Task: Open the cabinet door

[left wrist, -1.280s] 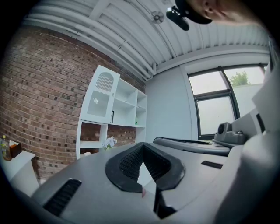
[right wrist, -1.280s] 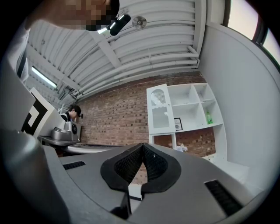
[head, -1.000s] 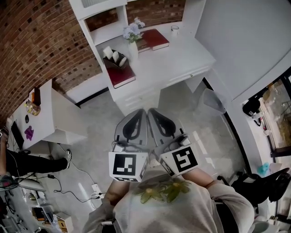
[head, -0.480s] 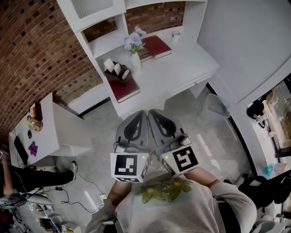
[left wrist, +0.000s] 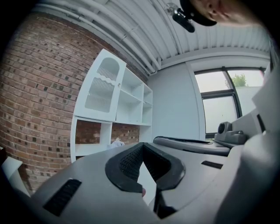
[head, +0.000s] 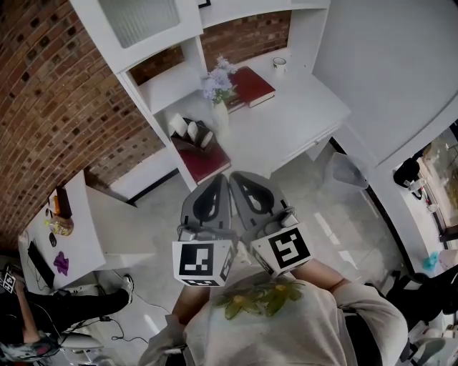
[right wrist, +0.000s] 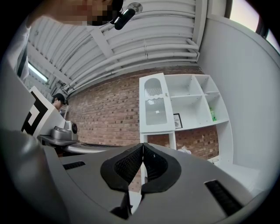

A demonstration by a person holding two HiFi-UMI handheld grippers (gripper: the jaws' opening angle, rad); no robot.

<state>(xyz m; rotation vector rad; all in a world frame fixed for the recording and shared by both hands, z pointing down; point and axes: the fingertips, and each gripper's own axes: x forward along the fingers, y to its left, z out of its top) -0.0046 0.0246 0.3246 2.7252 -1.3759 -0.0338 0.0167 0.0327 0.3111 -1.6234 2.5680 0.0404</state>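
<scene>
**Head view.** Your left gripper [head: 222, 180] and right gripper [head: 237, 179] lie side by side at mid-frame. Their tips point to 12 o'clock and their marker cubes sit nearest your chest. Each pair of jaws is closed tip to tip, with nothing in them. The cabinet door [head: 137, 20] has a white frame and a ribbed frosted pane. It sits at 11 o'clock, well apart from both grippers, at the upper left of the white shelf unit [head: 170, 84], and lies flush with it. At 12 to 1 o'clock the white desk [head: 308, 114] carries a vase of pale flowers [head: 219, 89], red books [head: 256, 86] and a small cup [head: 280, 64]. The brick wall [head: 57, 107] fills 9 to 10 o'clock.

**Left gripper view.** The jaws meet at their tips and grip nothing. The cabinet door stands at 11 o'clock from those tips, shut, with brick behind and beside it. The open shelves run from its right edge toward 12 o'clock.

**Right gripper view.** The jaws are pressed together and empty. The cabinet door stands at 12 o'clock, directly above the tips, and is closed. The open shelves spread to 1 and 2 o'clock. A small framed picture [right wrist: 177, 120] stands just beside the door's lower right corner.
</scene>
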